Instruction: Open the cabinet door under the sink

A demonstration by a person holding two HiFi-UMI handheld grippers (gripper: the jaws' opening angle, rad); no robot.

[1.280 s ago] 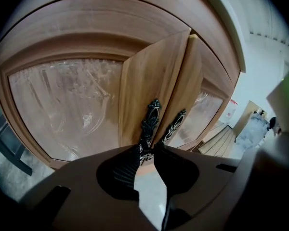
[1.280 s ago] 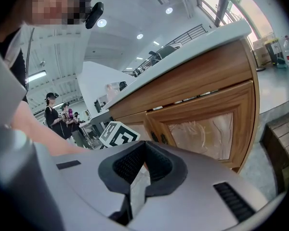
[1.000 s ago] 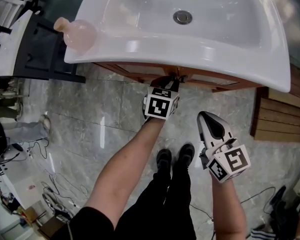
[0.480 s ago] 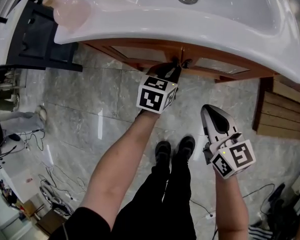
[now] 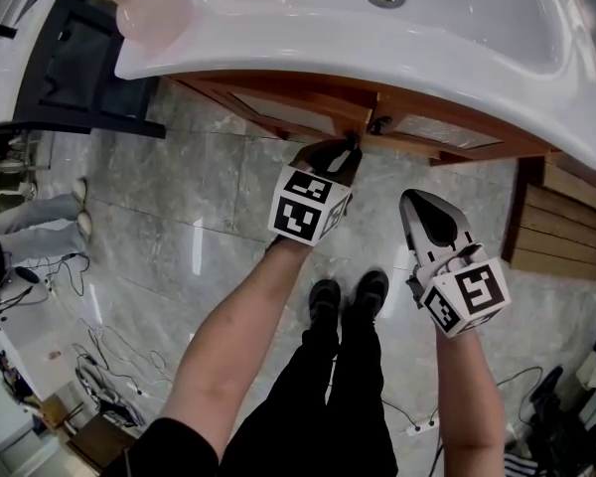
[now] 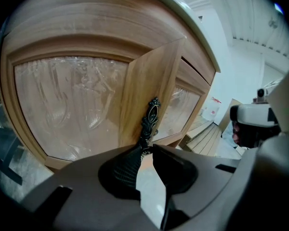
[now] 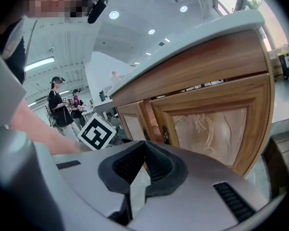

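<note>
Ornate dark handle (image 6: 148, 121), possibly metal

Left gripper (image 5: 346, 153), black jaws, marker cube behind: dark metal handle (image 5: 355, 138) of brown wooden cabinet door (image 5: 278, 102) between jaws, which have just been closing. White ceramic sink (image 5: 278, 38) above jaws; pink round vase (image 5: 149, 10) on its rim, far left of jaws. Grey right gripper (image 5: 415, 203): jaws together, below-right of cabinet door, touching nothing, over grey marble floor (image 5: 159, 197). Black shoes (image 5: 325, 304) below both jaws.

The sink (image 5: 477, 38) is white, the cabinet door (image 6: 149, 81) brown wood-grain, its handle (image 6: 149, 121) black
</note>
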